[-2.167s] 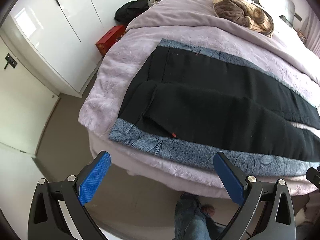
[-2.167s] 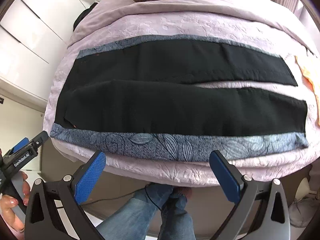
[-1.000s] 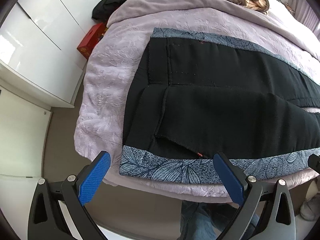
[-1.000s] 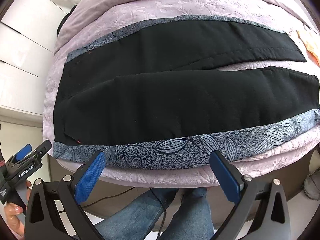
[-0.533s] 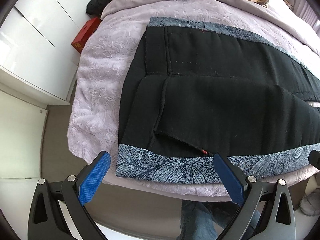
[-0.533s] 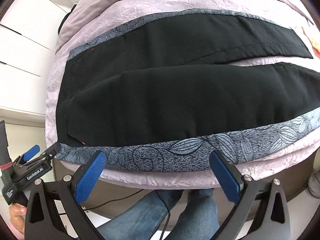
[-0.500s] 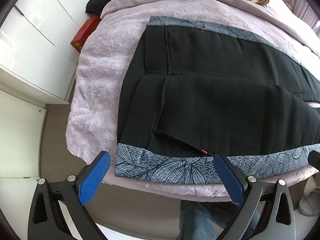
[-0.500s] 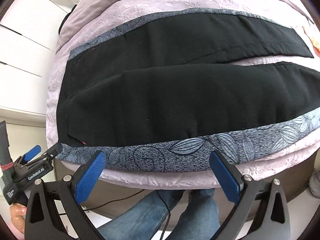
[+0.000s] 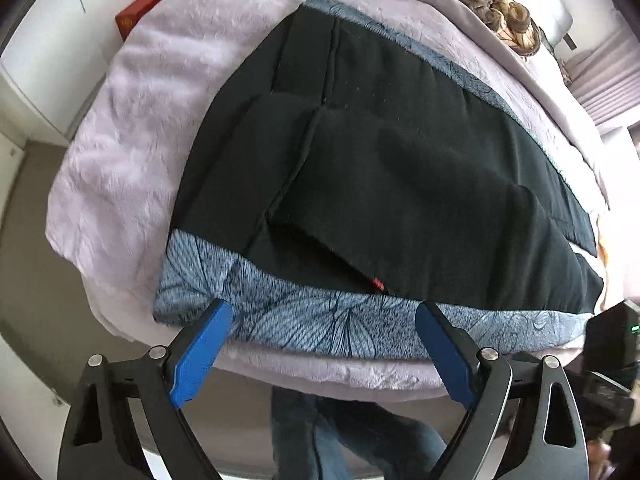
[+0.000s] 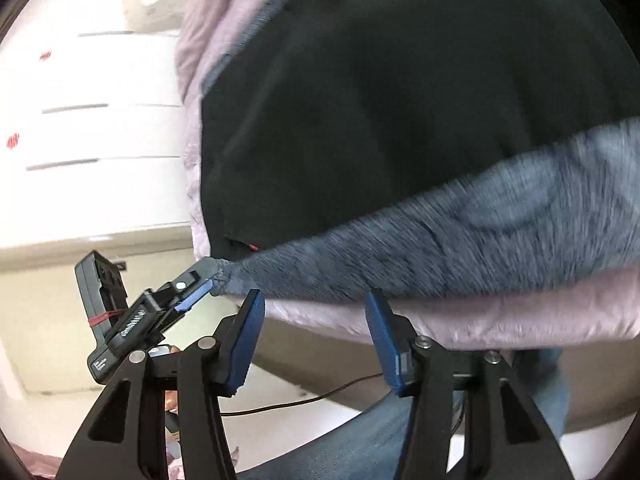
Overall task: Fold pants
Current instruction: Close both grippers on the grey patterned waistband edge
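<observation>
Black pants [image 9: 400, 168] with grey-blue leaf-print side bands lie flat across the lilac bed; they also show in the right wrist view [image 10: 380, 100]. My left gripper [image 9: 324, 322] is open, its blue pads at the near printed band [image 9: 320, 320] by the waist corner. In the right wrist view the left gripper [image 10: 202, 280] touches the band's corner [image 10: 224, 276]. My right gripper [image 10: 312, 308] is open and narrower, just below the band's near edge [image 10: 440, 248], empty.
A lilac quilt [image 9: 132, 128] covers the bed. A red box [image 9: 148, 6] lies on the floor by white wardrobe doors [image 10: 92, 128]. A brown blanket [image 9: 488, 4] is at the head. The person's jeans [image 9: 348, 432] and a cable [image 10: 320, 396] are below.
Both grippers have moved in close to the near edge of the pants. The left one has reached the waist corner of the printed band. The right gripper's jaws have narrowed.
</observation>
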Tool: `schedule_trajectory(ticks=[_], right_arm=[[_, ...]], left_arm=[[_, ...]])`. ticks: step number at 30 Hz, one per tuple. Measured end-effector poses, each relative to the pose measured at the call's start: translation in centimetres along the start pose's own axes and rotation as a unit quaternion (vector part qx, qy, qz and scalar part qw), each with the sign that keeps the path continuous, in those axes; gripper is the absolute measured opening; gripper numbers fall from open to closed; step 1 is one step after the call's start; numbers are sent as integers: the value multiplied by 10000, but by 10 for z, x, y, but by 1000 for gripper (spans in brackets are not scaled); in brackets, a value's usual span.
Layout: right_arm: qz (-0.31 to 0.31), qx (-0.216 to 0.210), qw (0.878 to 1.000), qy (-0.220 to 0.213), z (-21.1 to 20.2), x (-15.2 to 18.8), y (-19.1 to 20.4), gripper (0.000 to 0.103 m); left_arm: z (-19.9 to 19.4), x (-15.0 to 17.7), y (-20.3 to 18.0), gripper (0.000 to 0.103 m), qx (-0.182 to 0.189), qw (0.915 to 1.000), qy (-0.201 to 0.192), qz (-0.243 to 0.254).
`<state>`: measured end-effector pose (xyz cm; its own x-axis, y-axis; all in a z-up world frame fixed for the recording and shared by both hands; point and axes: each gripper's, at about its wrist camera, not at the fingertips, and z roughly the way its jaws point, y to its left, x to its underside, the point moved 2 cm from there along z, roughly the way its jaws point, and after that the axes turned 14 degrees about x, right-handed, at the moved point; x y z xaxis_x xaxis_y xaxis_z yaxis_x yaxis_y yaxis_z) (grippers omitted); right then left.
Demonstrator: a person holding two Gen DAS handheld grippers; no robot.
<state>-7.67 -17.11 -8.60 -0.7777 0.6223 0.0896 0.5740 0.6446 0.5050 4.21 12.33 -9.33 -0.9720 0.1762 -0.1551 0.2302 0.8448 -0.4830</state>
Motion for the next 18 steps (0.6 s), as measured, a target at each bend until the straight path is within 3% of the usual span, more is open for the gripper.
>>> schedule_trajectory(ticks=[4,9,15,18], right_arm=[[273,37,9996,26,13,6,-24,57],[481,-489,9970,-356,11,-11,-24,59],[339,-914,9920,-806,-17,-31,6,59],[290,-903,9923,-794,-15,-32,7,59]], left_arm=[[-1,9,3,95,123,9999,30,-31],[2,16,4,95,340,9992,168,-153],[20,8,0,95,1141,9890,110,-937],[29,-4,1,93,1128,9854,-1,-1277]])
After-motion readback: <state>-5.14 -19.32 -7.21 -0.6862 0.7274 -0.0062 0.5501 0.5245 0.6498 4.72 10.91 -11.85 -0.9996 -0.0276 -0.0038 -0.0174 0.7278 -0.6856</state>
